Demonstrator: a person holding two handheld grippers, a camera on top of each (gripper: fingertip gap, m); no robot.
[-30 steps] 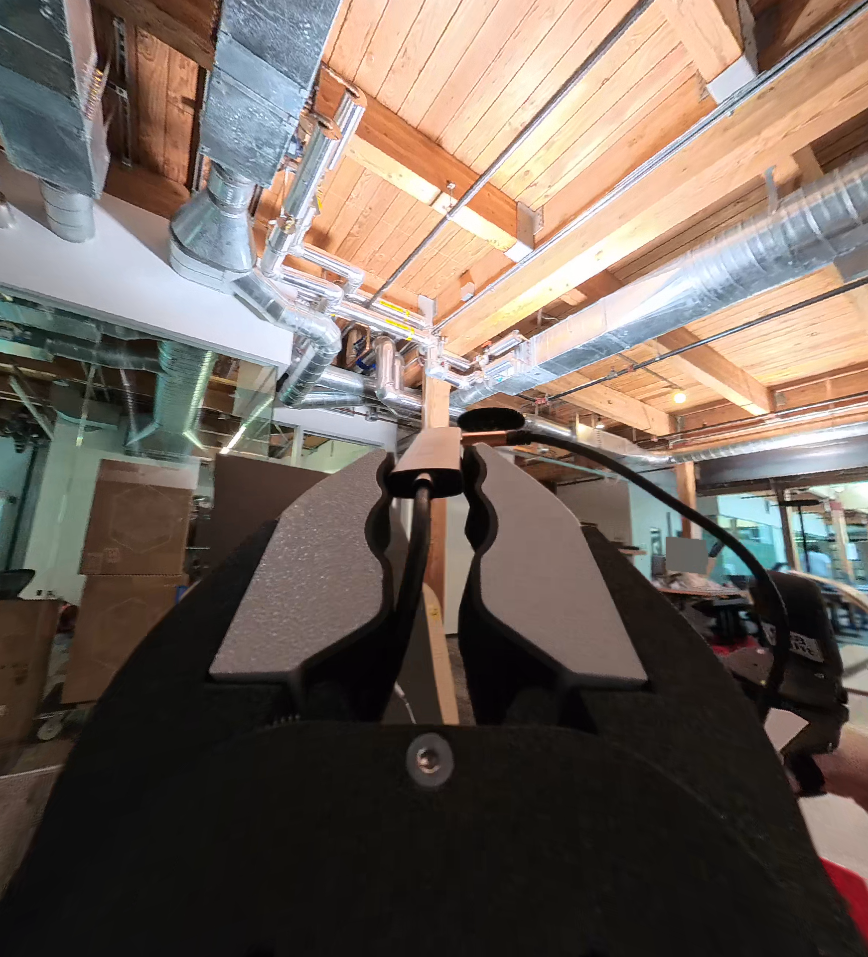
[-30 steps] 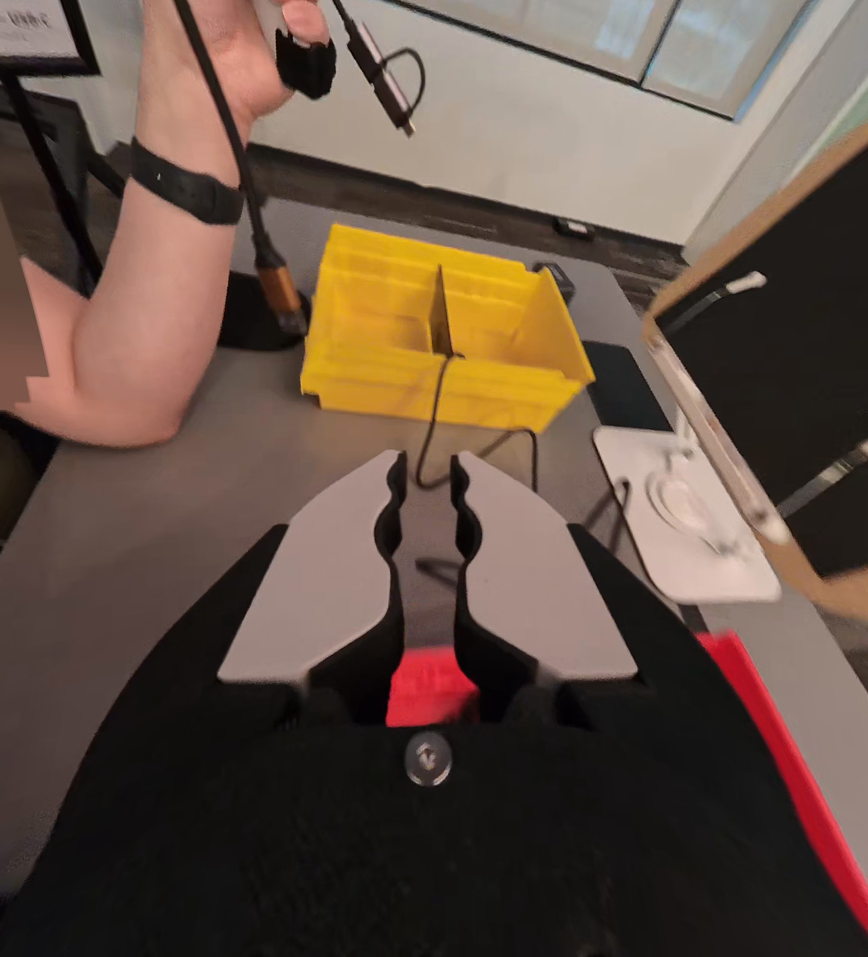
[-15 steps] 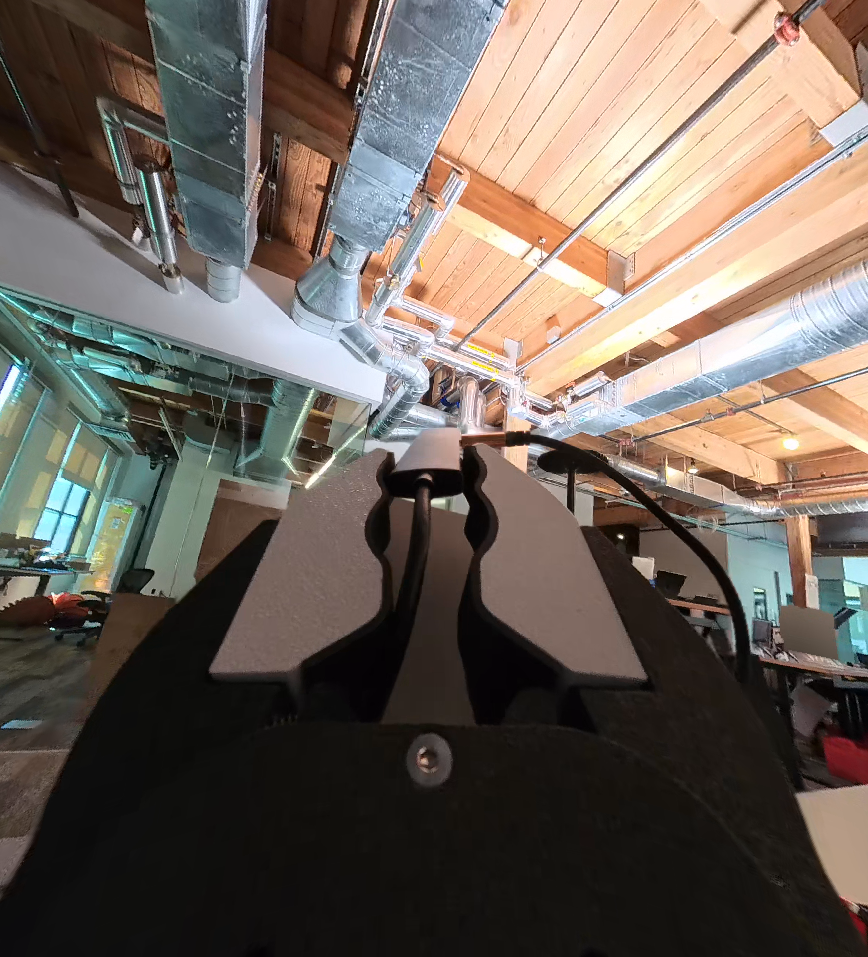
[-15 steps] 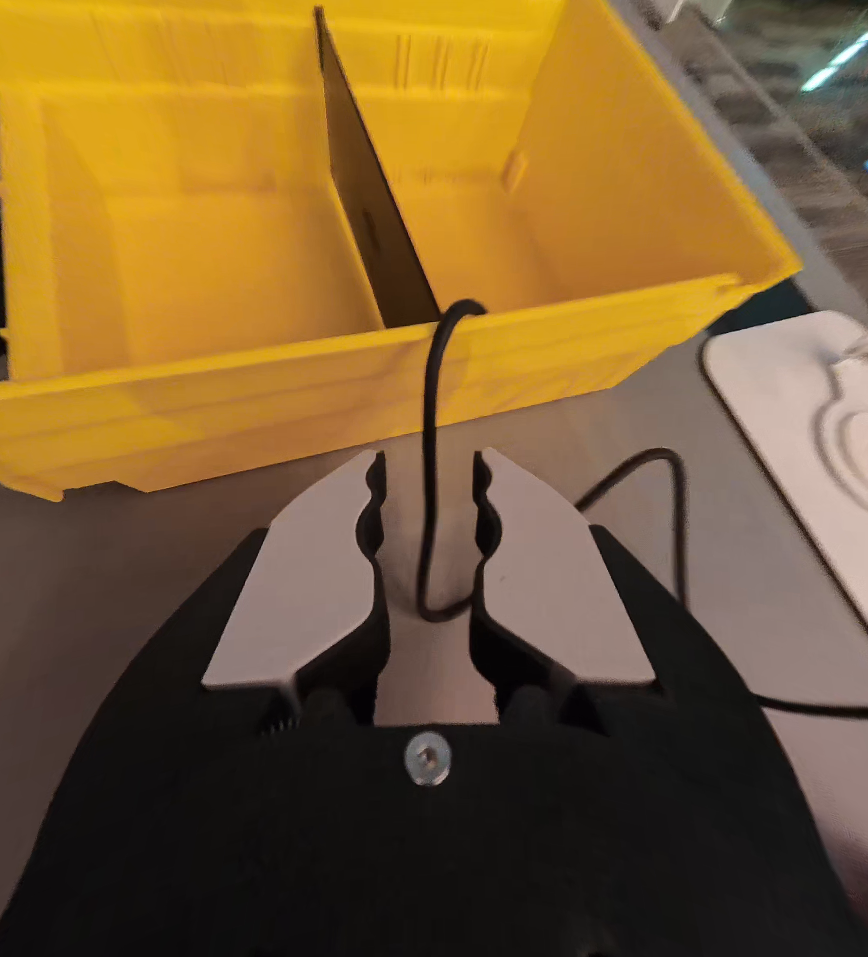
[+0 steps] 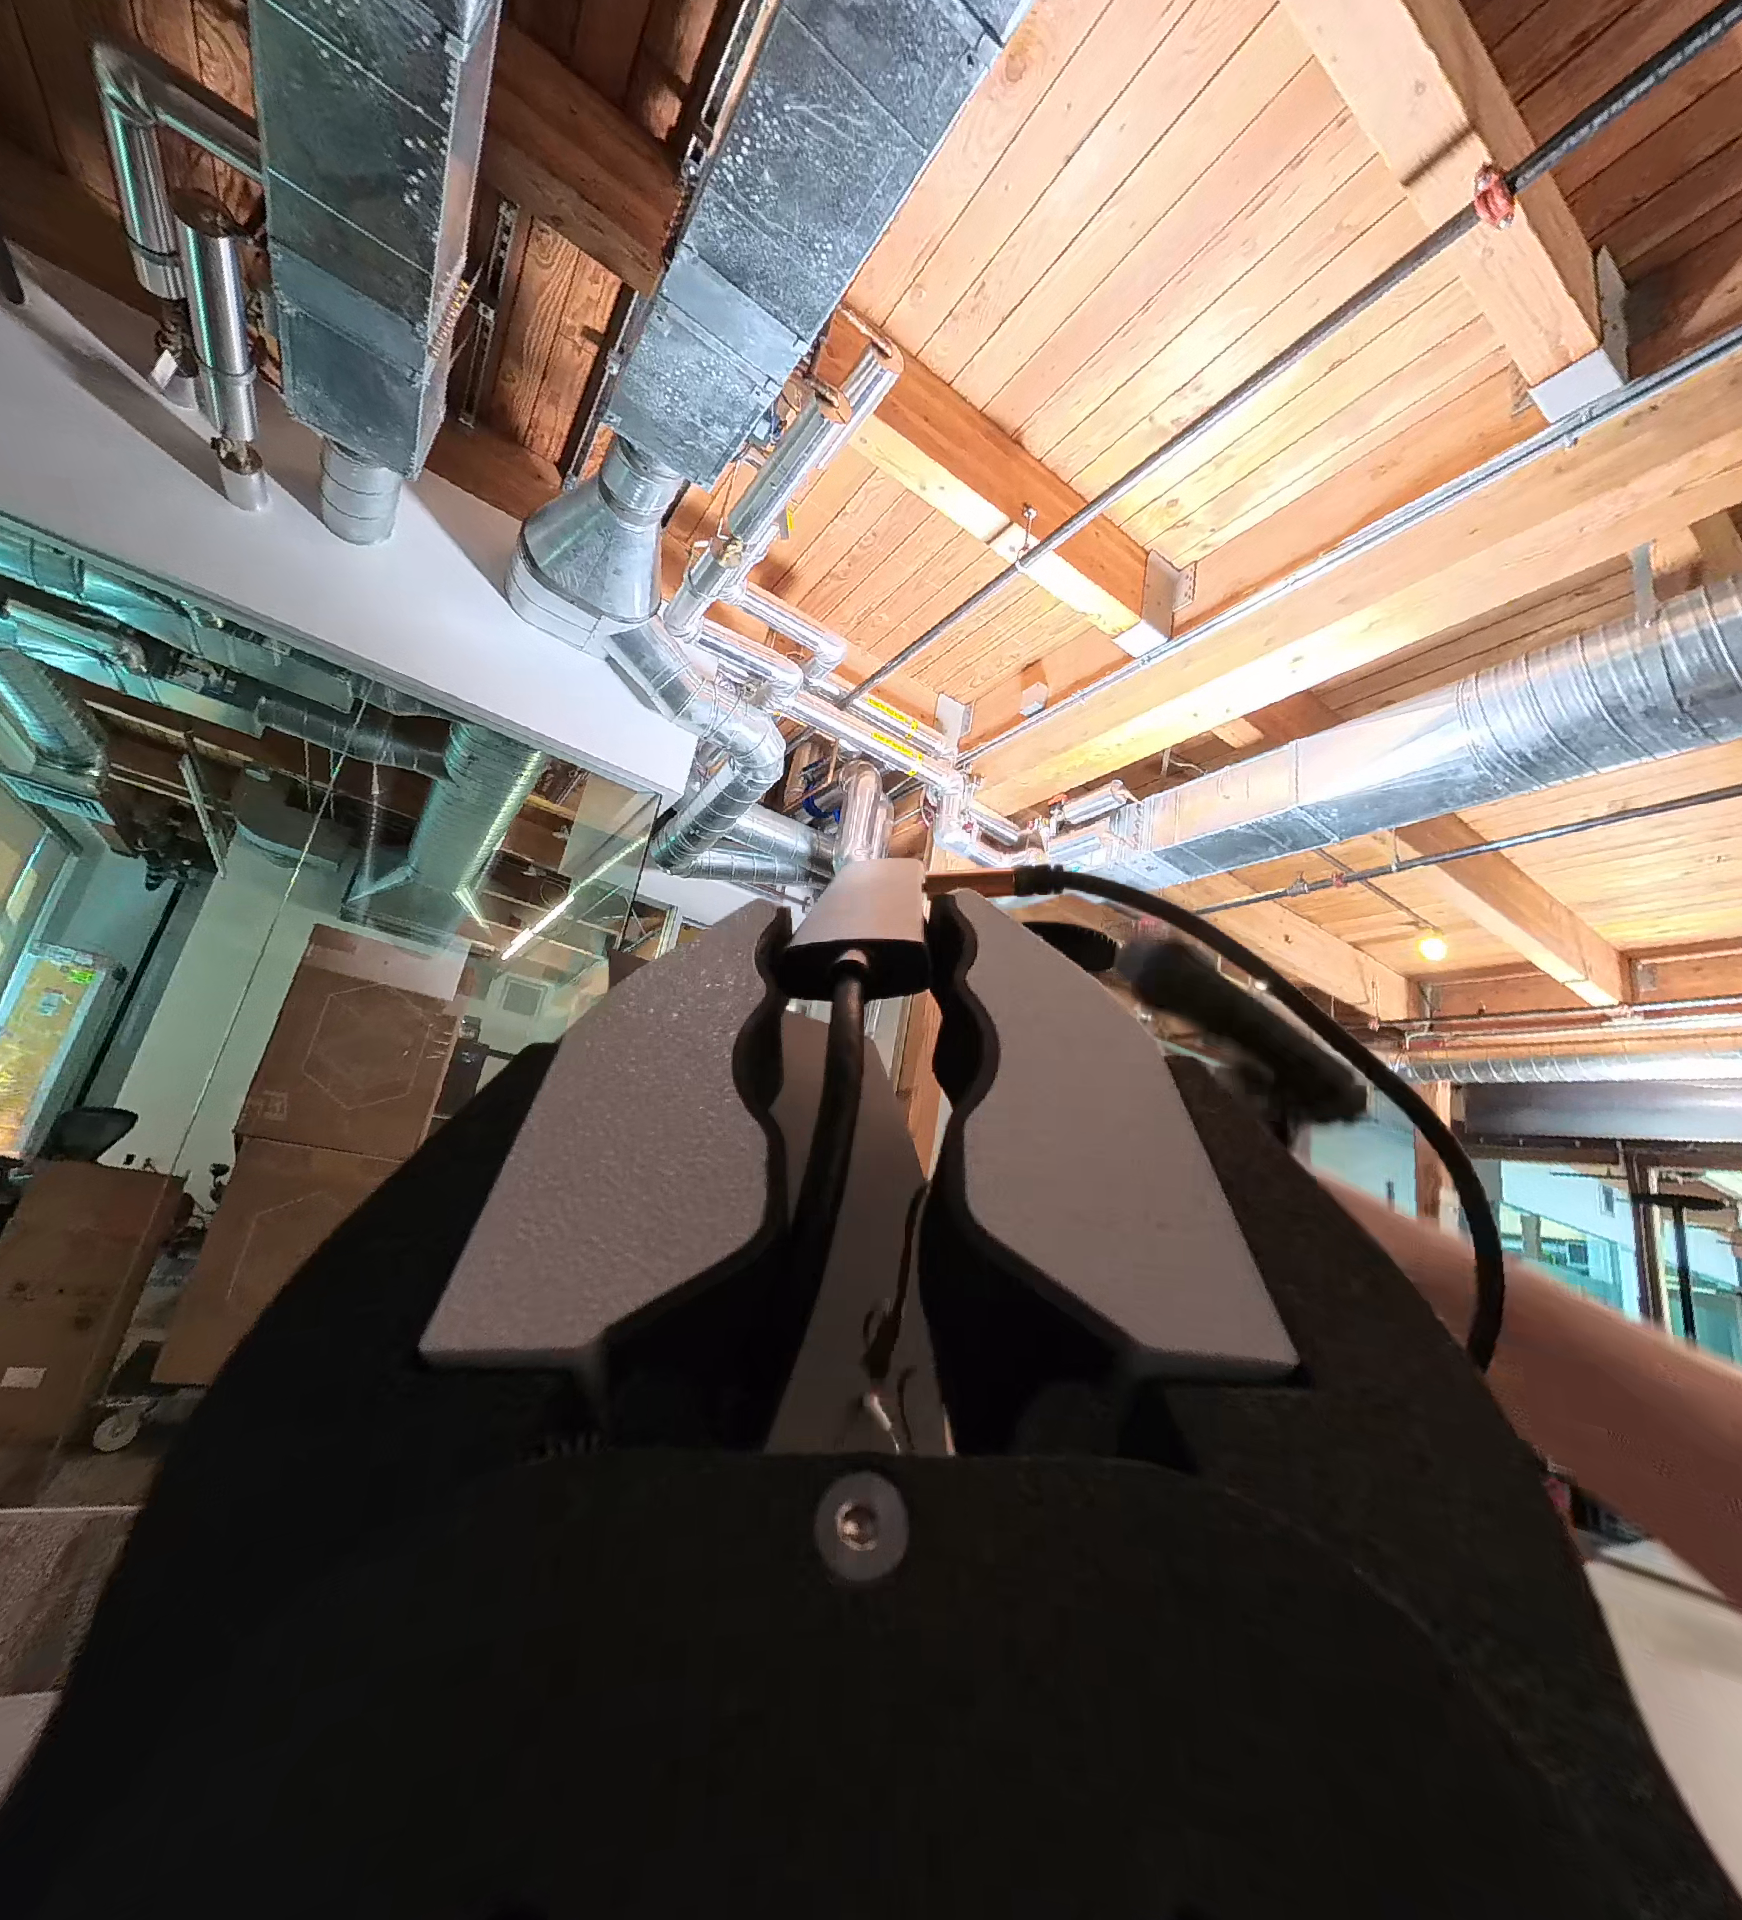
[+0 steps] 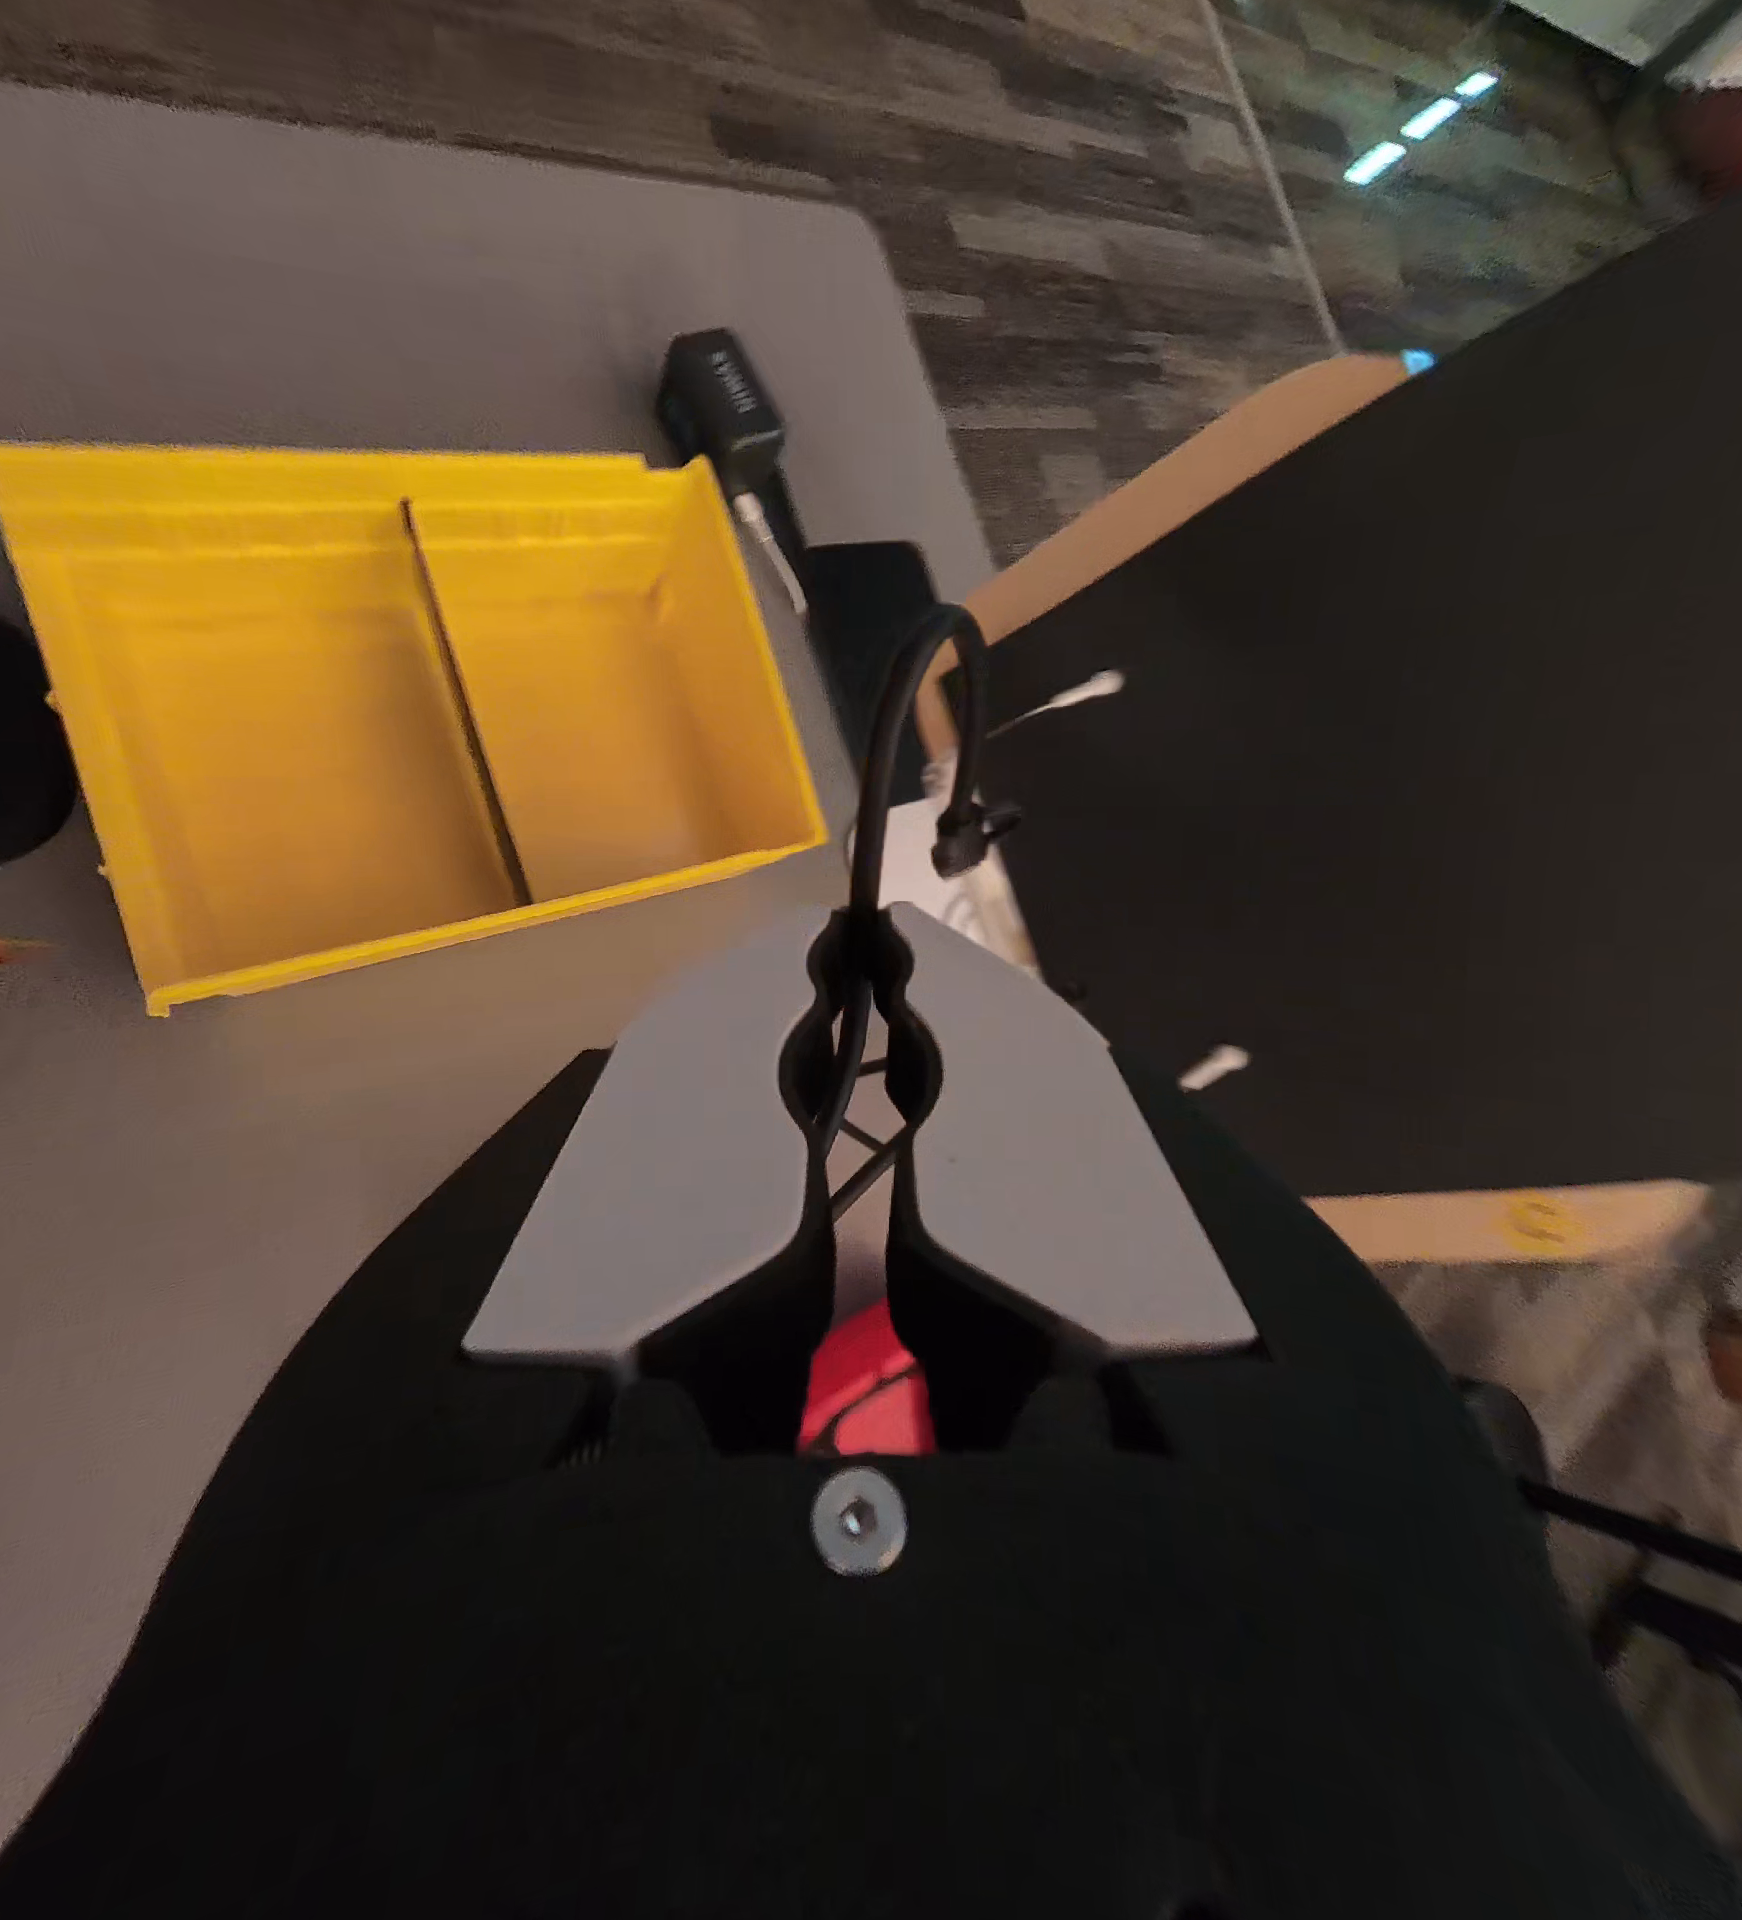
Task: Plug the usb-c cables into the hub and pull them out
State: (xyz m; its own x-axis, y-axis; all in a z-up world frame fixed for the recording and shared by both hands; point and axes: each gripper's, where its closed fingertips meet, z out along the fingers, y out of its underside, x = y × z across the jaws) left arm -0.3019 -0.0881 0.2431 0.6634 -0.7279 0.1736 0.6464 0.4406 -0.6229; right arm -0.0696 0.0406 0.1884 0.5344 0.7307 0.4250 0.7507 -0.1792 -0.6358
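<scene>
- My left gripper [image 5: 856,940] is pinching the grey hub [image 5: 862,906] and holds it up toward the ceiling.
- One cable with a copper plug [image 5: 981,884] is already stuck into the hub's right side.
- My right gripper [image 6: 862,940] is squeezed tight on a thin black cable [image 6: 882,748], to the right of the yellow bin [image 6: 732,665]. Its plug [image 6: 955,844] dangles loose, so I think this one still needs plugging in, then all come out.
- A small black box [image 6: 727,410] behind the bin has white writing; I leave it unread.

Brushed-metal hub [image 5: 865,906]; matt plastic yellow bin [image 6: 223,488].
</scene>
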